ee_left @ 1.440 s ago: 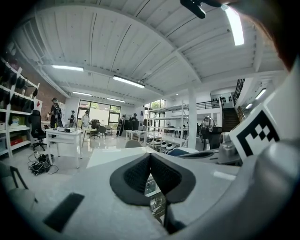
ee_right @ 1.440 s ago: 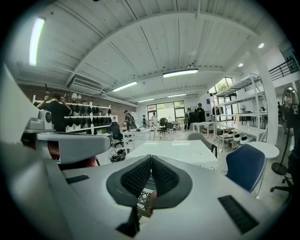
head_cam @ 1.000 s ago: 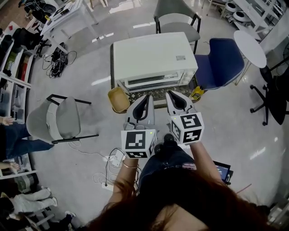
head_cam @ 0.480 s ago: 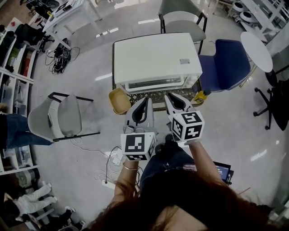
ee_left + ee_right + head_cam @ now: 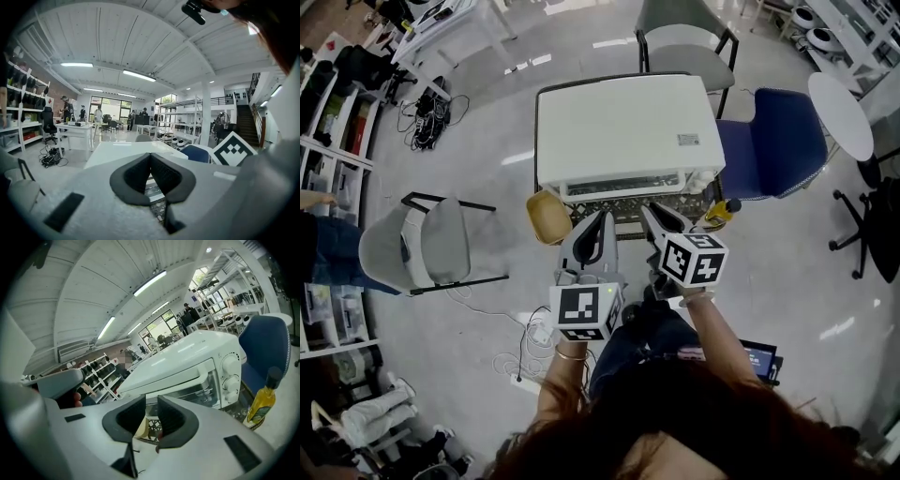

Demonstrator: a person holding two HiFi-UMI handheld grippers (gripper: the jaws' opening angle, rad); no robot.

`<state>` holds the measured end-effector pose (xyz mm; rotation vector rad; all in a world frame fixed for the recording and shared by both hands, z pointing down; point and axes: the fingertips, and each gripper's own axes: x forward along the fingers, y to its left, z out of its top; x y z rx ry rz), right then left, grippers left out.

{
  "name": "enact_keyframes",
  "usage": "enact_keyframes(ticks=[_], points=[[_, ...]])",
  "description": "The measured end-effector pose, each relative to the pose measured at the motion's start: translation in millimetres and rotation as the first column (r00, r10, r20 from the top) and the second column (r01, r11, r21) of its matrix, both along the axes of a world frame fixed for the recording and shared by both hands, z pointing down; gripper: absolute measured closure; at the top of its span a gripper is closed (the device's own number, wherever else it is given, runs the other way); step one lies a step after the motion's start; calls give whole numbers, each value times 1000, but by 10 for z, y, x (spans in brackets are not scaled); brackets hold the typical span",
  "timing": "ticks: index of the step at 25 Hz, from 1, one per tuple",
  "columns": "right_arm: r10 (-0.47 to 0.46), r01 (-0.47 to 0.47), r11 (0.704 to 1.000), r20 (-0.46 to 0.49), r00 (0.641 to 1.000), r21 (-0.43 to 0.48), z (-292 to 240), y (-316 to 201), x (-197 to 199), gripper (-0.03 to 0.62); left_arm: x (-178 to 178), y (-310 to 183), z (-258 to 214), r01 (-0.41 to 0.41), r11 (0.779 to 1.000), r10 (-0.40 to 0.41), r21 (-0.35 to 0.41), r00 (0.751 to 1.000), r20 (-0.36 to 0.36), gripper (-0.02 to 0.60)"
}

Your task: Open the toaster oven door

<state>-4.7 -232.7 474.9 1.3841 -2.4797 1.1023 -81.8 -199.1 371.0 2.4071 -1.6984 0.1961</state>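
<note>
The white toaster oven stands on a low patterned table, its glass door closed and its handle bar across the top of the door. My left gripper hovers just in front of the door's left part, its jaws shut with nothing in them. My right gripper is beside it in front of the door's right part. Its jaws have just been opening; they stand slightly apart and hold nothing, short of the handle.
A yellow bowl sits at the table's front left corner, an oil bottle at its front right. A blue chair is to the right, a grey chair to the left, another behind. Cables lie on the floor.
Both grippers have come a little lower and closer to the oven's front. The right gripper has rolled, so its marker cube sits at a different angle.
</note>
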Motion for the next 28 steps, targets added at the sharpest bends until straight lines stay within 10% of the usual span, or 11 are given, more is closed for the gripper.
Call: enact_keyframes(ticks=[28], points=[[100, 5, 968, 405, 909, -249, 285, -245, -50, 416, 27, -263, 270, -5, 996, 6, -93, 1000, 12, 569]])
